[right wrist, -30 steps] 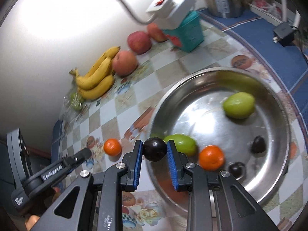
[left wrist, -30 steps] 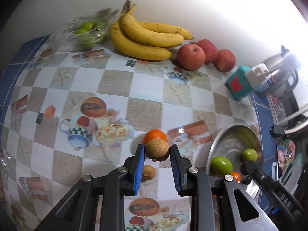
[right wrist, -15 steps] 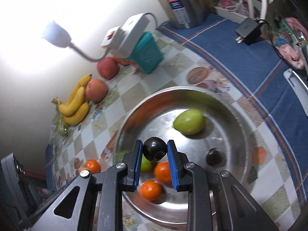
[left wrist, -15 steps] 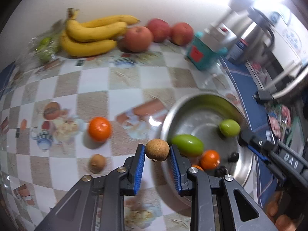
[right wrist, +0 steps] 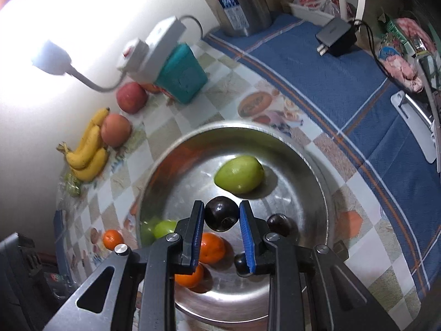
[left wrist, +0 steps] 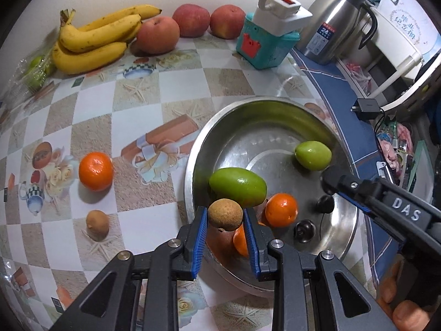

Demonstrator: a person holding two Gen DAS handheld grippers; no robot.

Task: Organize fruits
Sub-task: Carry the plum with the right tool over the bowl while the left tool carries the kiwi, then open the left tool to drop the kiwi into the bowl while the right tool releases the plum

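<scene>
Two fruits are being carried over the steel bowl [left wrist: 275,104] lying just beyond both tools, seemingly for dropping among the fruit gathered there, a brown longan [left wrist: 225,214] being pinched by the left gripper [left wrist: 224,220] and a dark plum [right wrist: 221,213] by the right gripper [right wrist: 222,218].

Each gripper, left gripper [left wrist: 225,230] and right gripper [right wrist: 222,227], has black angular arms with triangular cut-outs, silver screws and ribbed blue pads [left wrist: 200,241]. White "DAS" lettering marks the one at three o'clock.
</scene>
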